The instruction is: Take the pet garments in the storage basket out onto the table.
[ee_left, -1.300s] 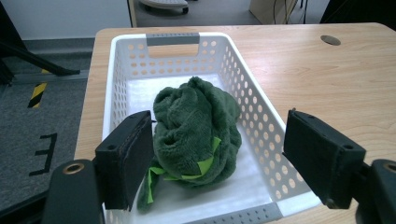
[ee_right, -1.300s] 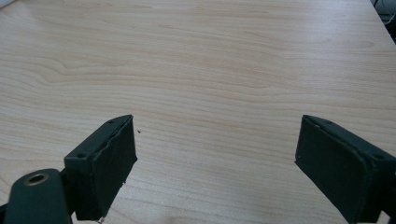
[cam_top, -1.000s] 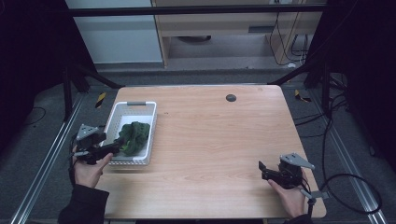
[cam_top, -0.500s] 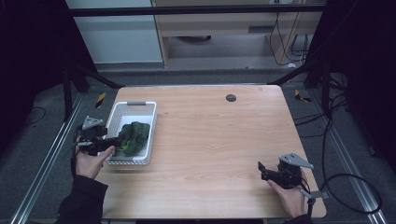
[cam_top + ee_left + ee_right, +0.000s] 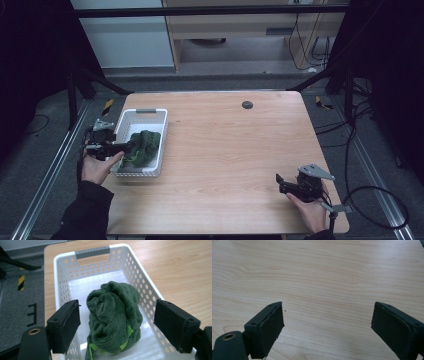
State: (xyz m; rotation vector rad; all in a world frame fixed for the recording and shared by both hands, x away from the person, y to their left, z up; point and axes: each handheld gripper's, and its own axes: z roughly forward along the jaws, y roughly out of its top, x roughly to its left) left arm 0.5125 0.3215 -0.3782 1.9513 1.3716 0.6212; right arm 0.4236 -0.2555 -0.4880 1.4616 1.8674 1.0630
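Observation:
A crumpled dark green fleece cloth (image 5: 113,317) with small bright green tags lies inside a white perforated basket (image 5: 148,119) at the table's left side. My left gripper (image 5: 125,148) hovers at the basket's near left rim, open, its jaws standing wide on either side of the cloth (image 5: 142,146) without touching it. In the left gripper view the basket wall (image 5: 146,280) runs past the right jaw. My right gripper (image 5: 281,183) sits low over bare wood near the table's front right corner, open, with nothing between its jaws.
The wooden table (image 5: 240,145) has a small dark round grommet (image 5: 247,104) near its far edge. Metal frame rails run along both sides. A black-and-yellow striped floor marker (image 5: 21,282) lies left of the table. Cables trail on the floor at the right.
My left gripper has shifted slightly toward the far side along the basket's left rim, the hand following. The cloth stays in the basket. The right gripper has barely moved.

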